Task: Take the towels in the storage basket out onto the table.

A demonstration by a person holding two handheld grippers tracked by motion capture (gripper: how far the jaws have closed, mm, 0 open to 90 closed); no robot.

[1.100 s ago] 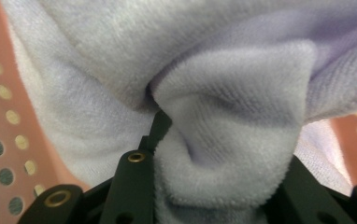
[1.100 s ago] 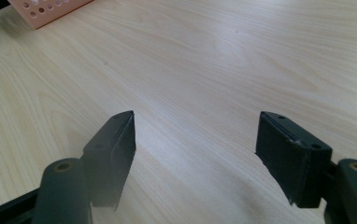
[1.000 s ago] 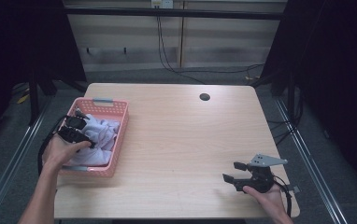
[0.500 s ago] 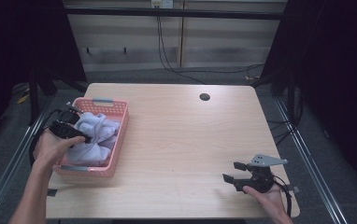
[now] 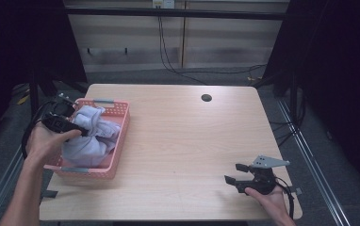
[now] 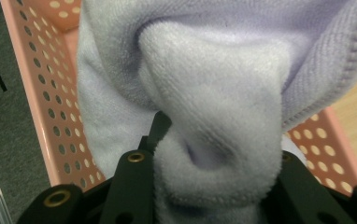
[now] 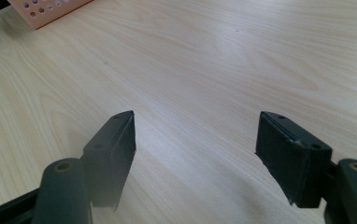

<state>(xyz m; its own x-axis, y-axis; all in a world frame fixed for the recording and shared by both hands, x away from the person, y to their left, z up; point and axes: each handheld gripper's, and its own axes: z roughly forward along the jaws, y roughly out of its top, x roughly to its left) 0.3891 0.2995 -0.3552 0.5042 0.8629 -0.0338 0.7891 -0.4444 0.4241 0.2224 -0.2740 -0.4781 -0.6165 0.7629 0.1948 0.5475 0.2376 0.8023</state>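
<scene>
Left gripper [image 5: 77, 130] pinching a thick fold of the lavender towel [image 6: 214, 107] above the pink basket [image 5: 117, 141].

Between my jaws sits a soft, looped terry bunch, the stitched hem trailing off to one side; the rest hangs below into the perforated plastic basket. I judge the plush pile could slide out of my grip, or dragging cloth could snag the rim and tip the basket. My right gripper [image 5: 238, 175] rests spread and empty on the smooth wooden table [image 5: 183, 136], well apart.

light: bright, even on table [image 5: 178, 141] | surroundings: dark | glare: mild | focus: close towel [image 6: 214, 116] soft
</scene>
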